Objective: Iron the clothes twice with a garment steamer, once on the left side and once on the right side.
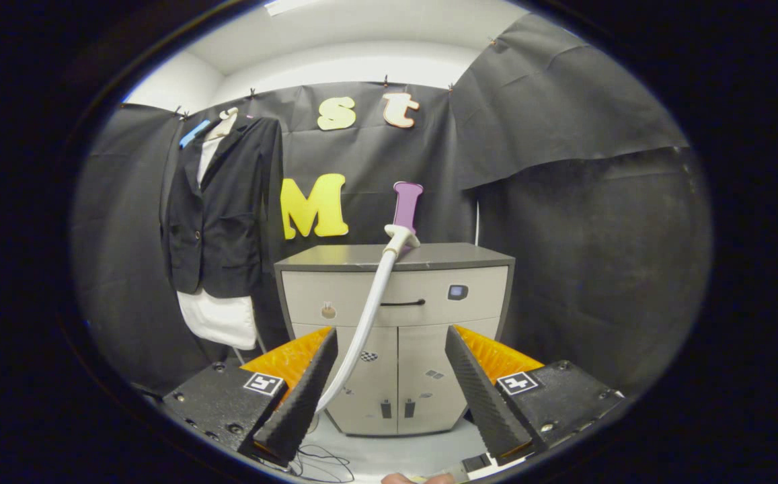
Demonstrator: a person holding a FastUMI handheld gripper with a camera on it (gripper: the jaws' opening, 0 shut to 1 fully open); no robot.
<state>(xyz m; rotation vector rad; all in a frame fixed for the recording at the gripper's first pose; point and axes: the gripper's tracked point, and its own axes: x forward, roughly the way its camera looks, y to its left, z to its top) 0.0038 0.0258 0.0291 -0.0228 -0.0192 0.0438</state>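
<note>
I am holding my claw [392,376] spread apart, gripping nothing; the white curved-hose garment steamer [397,238] rests on the grey cabinet [429,259] beyond, right of the hanging dark jacket [217,215]. I should be approaching squarely for its handle.

A low grey cabinet [395,323] stands on the pale floor [389,454] against the black cloth wall, beyond the tool's [392,349] fingers, which are spread wide apart with nothing between them. Its flat dark top [442,255] carries the white head of the steamer [400,236], which rests at the top's back edge; the steamer's white hose [367,316] runs from there down over the cabinet's front toward the left finger. The front has a drawer with a dark handle [402,303] above two closed doors [399,376]. On the floor just before the cabinet, thin dark cables [318,464] lie in loose loops.
</note>
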